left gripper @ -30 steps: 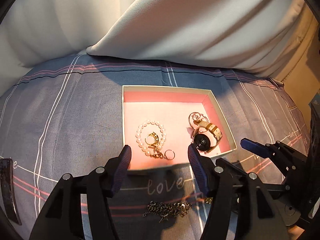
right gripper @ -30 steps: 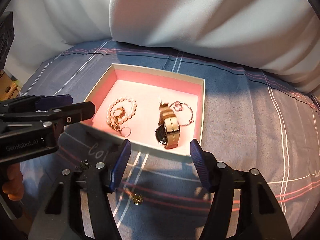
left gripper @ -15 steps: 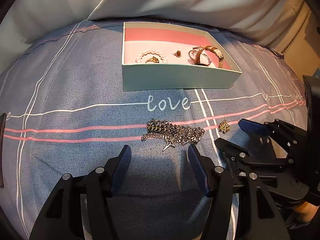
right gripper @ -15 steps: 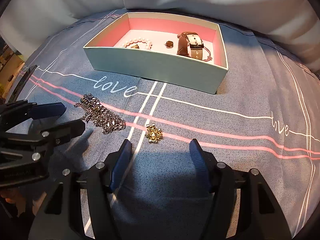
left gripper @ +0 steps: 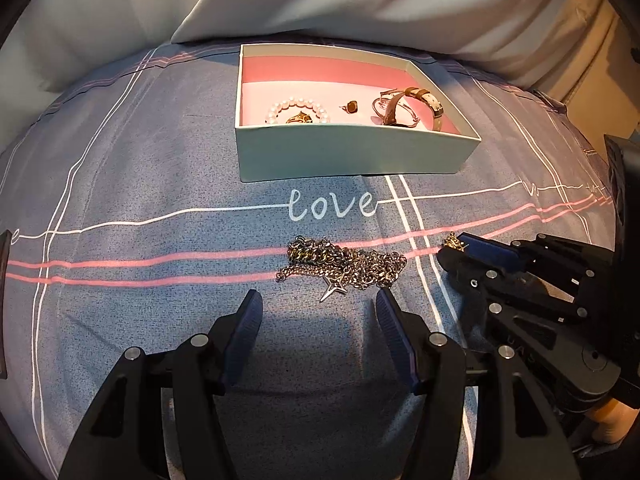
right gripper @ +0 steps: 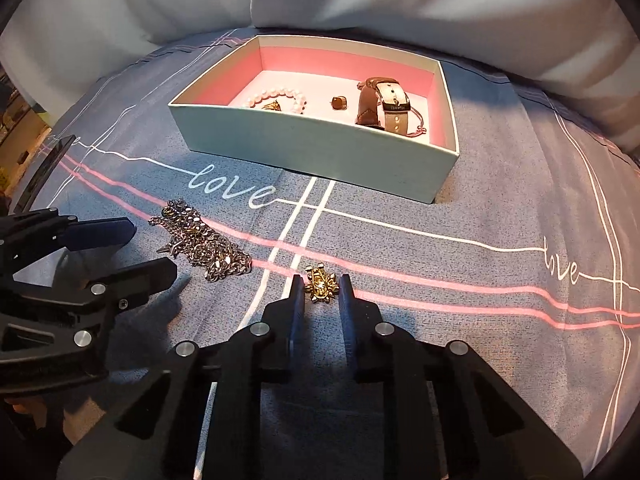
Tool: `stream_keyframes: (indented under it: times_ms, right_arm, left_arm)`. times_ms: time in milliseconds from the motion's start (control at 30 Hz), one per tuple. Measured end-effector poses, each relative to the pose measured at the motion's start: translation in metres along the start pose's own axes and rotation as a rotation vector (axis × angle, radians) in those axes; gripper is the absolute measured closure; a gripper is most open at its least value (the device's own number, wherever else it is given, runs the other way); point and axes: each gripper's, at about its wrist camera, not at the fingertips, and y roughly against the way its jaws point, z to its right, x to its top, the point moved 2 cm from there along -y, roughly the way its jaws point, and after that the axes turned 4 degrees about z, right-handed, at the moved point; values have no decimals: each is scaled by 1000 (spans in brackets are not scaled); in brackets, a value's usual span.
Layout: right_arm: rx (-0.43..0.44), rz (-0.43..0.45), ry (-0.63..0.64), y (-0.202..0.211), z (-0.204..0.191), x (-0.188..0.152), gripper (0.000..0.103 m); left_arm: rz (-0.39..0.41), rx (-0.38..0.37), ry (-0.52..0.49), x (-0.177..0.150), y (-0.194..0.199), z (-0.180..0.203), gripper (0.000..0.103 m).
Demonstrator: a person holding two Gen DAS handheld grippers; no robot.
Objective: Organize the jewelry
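Two loose pieces lie on the bed (right gripper: 440,208) outside the box (right gripper: 320,152): a gold brooch (right gripper: 321,283) and a heap of silver chain (right gripper: 202,242) with a small star pendant (left gripper: 335,287). The brooch sits on the grey bedspread just beside a pink stripe, between the fingers of the right tongs (right gripper: 320,292), whose jaws are narrowed to a small gap on either side of it; whether the pads touch the brooch cannot be told. In the left wrist view the brooch (left gripper: 454,243) peeks out at the tip of those right tongs (left gripper: 460,250). The chain (left gripper: 344,262) lies across the pink stripes below the printed word "love" (left gripper: 332,204), just ahead of the left tongs (left gripper: 318,310), which are spread wide and hold nothing; the star pendant sits between their tips. From the right wrist view the left tongs (right gripper: 132,248) reach in from the left, close beside the chain. Further back, the box stands on the bedspread, pale outside and pink inside. It holds a pearl bracelet (left gripper: 298,110) with a gold piece (left gripper: 299,119) lying inside its ring, a small brown stud (right gripper: 339,102) in the middle, and a watch (right gripper: 382,106) with a brown strap on the right, resting against a thin bangle (left gripper: 386,106). White pillows (left gripper: 360,4) rise behind the box.
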Motion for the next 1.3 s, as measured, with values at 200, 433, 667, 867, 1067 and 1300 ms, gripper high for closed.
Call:
stream_keyframes:
  times_ms: [200, 433, 667, 867, 1067, 1300]
  right_arm:
    - [-1, -9, -24, 8, 6, -6, 84]
    - [-2, -13, -35, 9, 7, -6, 84]
    - [-1, -10, -39, 10, 6, -8, 84]
    - [8, -7, -33, 10, 2, -6, 84]
    - [19, -5, -21, 11, -4, -4, 84]
    - [20, -4, -13, 12, -6, -2, 84]
  left_arm:
    - [6, 11, -43, 0, -3, 10, 46]
    - [18, 46, -107, 9, -16, 25, 78]
    - [24, 27, -49, 10, -8, 10, 91]
    - [56, 17, 2, 8, 16, -8, 91]
    - [87, 12, 17, 9, 35, -14, 91]
    - [74, 14, 34, 10, 35, -17, 91]
